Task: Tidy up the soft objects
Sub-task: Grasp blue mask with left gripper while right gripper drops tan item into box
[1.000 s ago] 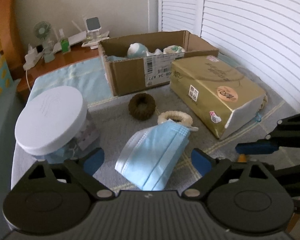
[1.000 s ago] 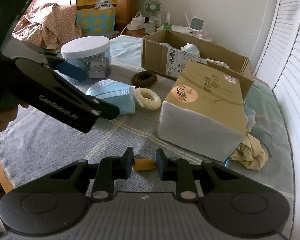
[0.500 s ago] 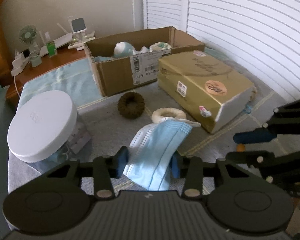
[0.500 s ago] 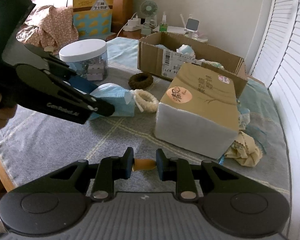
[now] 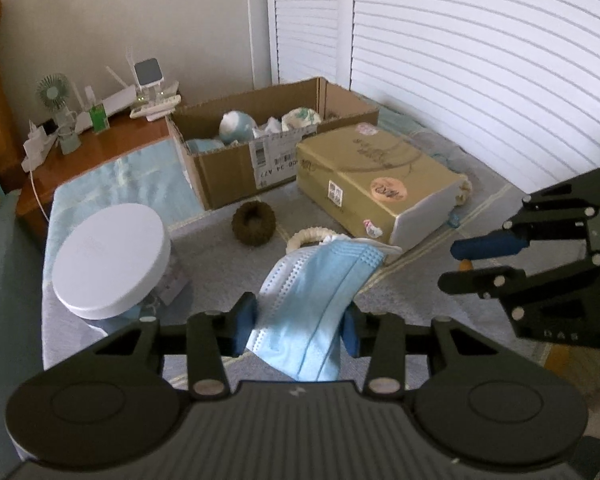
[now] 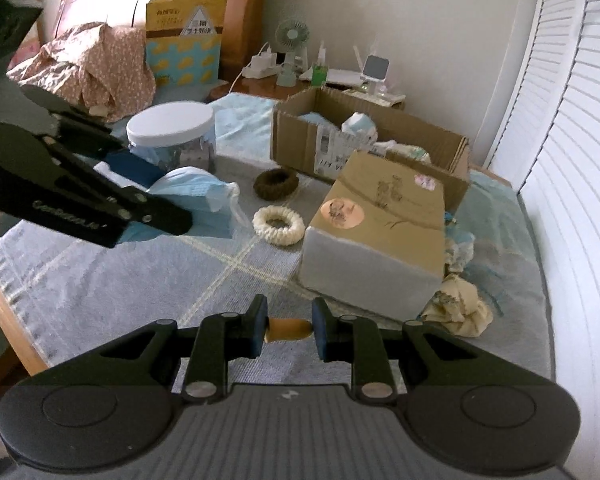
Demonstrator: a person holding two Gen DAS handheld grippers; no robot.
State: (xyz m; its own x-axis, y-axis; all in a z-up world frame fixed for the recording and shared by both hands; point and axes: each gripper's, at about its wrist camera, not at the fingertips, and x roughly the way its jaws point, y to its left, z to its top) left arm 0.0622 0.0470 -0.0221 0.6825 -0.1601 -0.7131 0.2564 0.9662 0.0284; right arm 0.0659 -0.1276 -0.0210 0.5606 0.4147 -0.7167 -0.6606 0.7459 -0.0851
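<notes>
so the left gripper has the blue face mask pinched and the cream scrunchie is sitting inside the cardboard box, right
Not quite. The left gripper does have the blue face mask pinched, but the cream scrunchie is not inside the cardboard box. It lies on the grey blanket in front of the box, beside the gold tissue pack. The right wrist view shows this most clearly.

From the right wrist cam, the right gripper (image 6: 287, 329) was clamped on a small orange thing (image 6: 289, 328) near the bed's (image 6: 100, 276) front edge. The left gripper (image 6: 156, 196) pinched a blue face mask (image 6: 194, 192) by the left edge. A cream ring (image 6: 278, 225) and dark ring (image 6: 276, 184) sat mid-bed, beside the tissue pack (image 6: 380, 232).
</notes>
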